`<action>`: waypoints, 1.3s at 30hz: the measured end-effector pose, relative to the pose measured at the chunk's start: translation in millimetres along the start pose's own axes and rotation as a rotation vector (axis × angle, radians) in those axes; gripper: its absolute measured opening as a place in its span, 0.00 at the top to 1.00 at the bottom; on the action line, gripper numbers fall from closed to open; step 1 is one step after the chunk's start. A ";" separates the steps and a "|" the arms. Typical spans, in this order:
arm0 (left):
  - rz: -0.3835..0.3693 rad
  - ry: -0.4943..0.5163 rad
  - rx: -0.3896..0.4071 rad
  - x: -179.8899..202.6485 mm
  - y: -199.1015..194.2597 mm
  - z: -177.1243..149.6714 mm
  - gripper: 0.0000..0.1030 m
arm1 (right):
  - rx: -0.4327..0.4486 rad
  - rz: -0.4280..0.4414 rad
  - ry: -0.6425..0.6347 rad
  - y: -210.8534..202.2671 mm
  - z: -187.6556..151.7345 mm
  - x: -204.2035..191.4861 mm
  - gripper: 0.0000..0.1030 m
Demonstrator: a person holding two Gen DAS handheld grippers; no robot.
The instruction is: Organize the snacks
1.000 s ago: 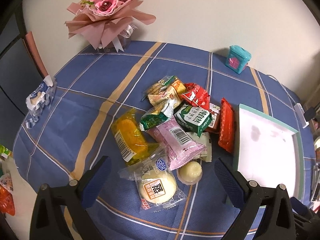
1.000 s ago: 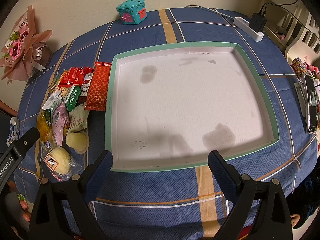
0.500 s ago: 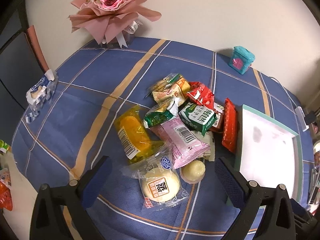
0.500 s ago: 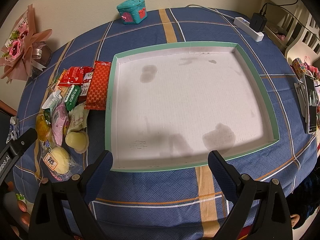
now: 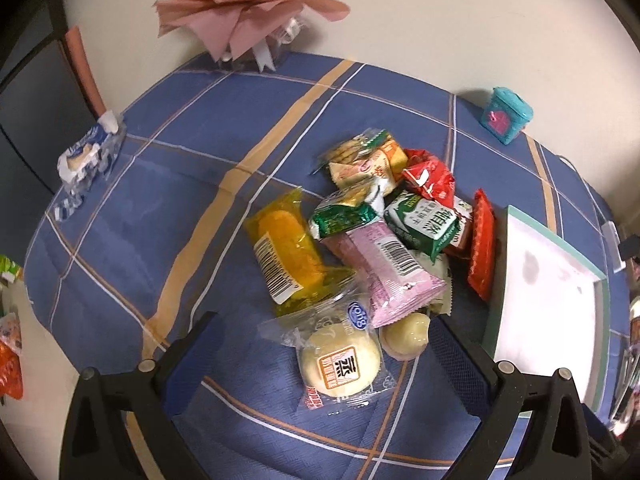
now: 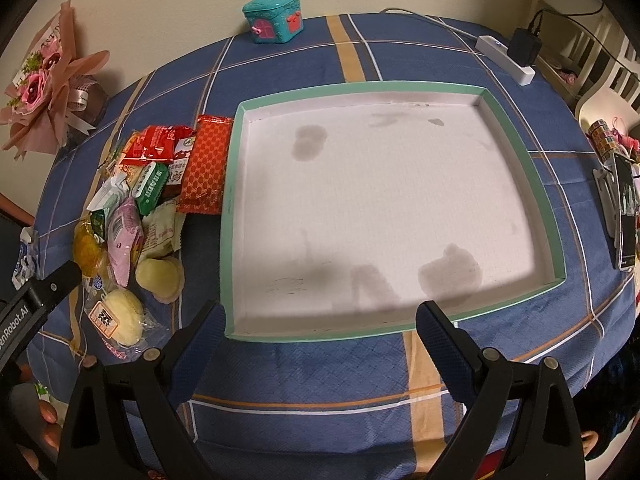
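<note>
Blue-padded left tongs [image 5: 324, 344] gape, seemingly above wrapped bun [image 5: 340, 364]

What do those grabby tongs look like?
Both the left tongs and the right tongs are black plastic with two wide arms, silver screws and dark blue textured pads. The left one has white lettering ending in "Robot.AI" on its side.

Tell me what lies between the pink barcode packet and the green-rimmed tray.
In the left wrist view, between the pink packet and the tray lie a pale cream wrapper and the long red-orange packet, then bare blue cloth.
</note>
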State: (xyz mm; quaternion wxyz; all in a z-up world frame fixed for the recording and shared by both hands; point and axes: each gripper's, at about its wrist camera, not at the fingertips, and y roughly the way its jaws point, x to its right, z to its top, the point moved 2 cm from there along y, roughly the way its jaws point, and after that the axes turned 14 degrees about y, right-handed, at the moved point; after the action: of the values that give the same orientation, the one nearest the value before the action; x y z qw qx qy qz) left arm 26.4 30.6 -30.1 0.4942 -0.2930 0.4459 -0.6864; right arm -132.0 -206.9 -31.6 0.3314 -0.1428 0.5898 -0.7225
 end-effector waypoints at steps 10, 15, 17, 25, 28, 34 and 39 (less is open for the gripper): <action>-0.003 -0.028 -0.022 -12.8 6.6 -1.9 0.00 | -0.013 -0.007 -0.021 6.2 -4.7 -12.0 0.07; -0.008 -0.046 -0.035 -20.1 10.3 -2.2 0.00 | -0.023 -0.009 -0.031 9.4 -5.7 -16.7 0.07; -0.011 -0.055 -0.040 -23.2 11.7 -2.7 0.00 | -0.025 -0.010 -0.034 10.8 -6.7 -19.8 0.07; -0.033 -0.128 -0.065 -43.6 19.7 -5.4 0.00 | -0.030 0.005 -0.066 15.4 -12.8 -37.3 0.07; -0.045 -0.162 -0.081 -52.9 25.2 -7.9 0.00 | -0.030 0.039 -0.089 16.5 -14.0 -50.2 0.07; -0.101 -0.242 -0.121 -68.1 39.2 -14.8 0.00 | -0.042 0.103 -0.140 23.8 -20.2 -84.1 0.07; -0.126 -0.286 -0.140 -72.9 44.9 -18.7 0.00 | -0.058 0.146 -0.197 36.5 -25.8 -106.4 0.07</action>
State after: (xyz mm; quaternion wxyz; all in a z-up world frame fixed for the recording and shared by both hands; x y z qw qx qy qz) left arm 54.2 100.0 -75.8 0.4869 -0.4488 0.3987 -0.6344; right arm -57.4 -121.6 -53.3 0.4349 -0.1793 0.5839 -0.6617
